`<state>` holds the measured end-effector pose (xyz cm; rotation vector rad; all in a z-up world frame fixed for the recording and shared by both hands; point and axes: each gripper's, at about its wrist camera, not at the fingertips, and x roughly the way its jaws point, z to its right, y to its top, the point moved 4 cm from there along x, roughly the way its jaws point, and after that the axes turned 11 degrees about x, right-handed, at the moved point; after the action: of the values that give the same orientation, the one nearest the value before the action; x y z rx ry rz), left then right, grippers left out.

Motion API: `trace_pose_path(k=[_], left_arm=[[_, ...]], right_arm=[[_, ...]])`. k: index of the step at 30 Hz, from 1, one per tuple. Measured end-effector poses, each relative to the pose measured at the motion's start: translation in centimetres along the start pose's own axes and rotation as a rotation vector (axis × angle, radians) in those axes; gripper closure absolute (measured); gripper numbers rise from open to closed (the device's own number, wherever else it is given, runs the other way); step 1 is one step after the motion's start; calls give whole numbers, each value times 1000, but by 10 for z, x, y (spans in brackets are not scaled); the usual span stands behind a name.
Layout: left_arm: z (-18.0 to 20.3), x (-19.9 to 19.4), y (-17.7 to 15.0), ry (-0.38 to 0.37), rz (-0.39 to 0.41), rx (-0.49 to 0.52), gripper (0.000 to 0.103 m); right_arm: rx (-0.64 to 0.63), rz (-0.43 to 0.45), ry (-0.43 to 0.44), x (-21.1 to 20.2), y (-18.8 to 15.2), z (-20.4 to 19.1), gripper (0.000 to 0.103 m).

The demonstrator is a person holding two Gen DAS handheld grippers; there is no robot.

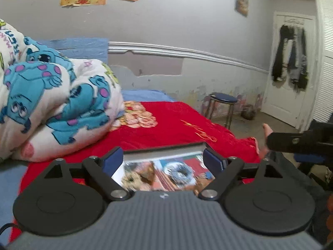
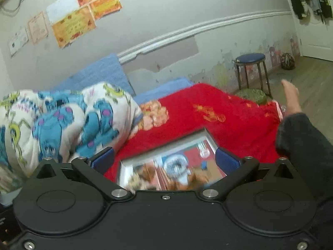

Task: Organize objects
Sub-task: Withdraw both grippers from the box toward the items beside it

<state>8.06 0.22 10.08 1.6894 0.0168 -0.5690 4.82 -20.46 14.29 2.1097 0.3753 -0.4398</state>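
We find both tools poised over one item. The picture frame [image 1: 164,167], a flat rectangle with a pale silver-grey border and a glossy colour print, lies on the red blanket [image 1: 172,123] towards the near edge of the bed. The left gripper [image 1: 163,159] has its blue pads spread either side of the frame; whether they touch its edges we cannot tell, as the view is blurred. The right gripper [image 2: 164,159] is likewise spread wide, with the frame [image 2: 170,162] lying skewed between its fingers and clear red cloth showing beside the left pad.

In our judgement the step in hand is taking hold of the frame. It would be done well by squaring one tool to the frame's long edges, closing on the rigid border, not the glazed face, and lifting level so the slick surface does not slip. The plush blanket yields, so the fingers can press down slightly to get under the rim.

Materials noted: the blanket is deep-pile velvet with gold embroidery; the rolled cartoon quilt [image 1: 54,95] at the far left of the bed is soft, bulky fleece. A bare hand [image 2: 291,98] with a dark sleeve reaches past the bed's right edge. A round padded stool [image 2: 250,59] stands on the floor beyond.
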Motion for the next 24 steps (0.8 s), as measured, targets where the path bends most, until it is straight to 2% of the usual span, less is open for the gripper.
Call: trace_pose_path(k=[2,5,8,12,15,21,24], left_arm=[[5,2,-22,-35,-3,-10,13],[3,9,-48,-43,-20,-55,13],[-1,20,-63,-42,-67,-42,13],[-1,34,-81,-113,-154,-70,13],[5,43,-94,-109,-211,-54,13],[14,64,-115,-93,-291,-40,13],[17,73,-118,-78,-319,-32,13]], right_arm=[[-4,-18,-21,0,-16,13,0],[33,-15,-50,-2,-31,34,0],[76,-22,-56,2,-42,46,0],[20,-34,-76,17,-57,53,0],[-45,-61,-92,30,-71,52,0],[-75,-136,-74,53,-96,52,0],[-99,-153,-111,63,-110,55,2]])
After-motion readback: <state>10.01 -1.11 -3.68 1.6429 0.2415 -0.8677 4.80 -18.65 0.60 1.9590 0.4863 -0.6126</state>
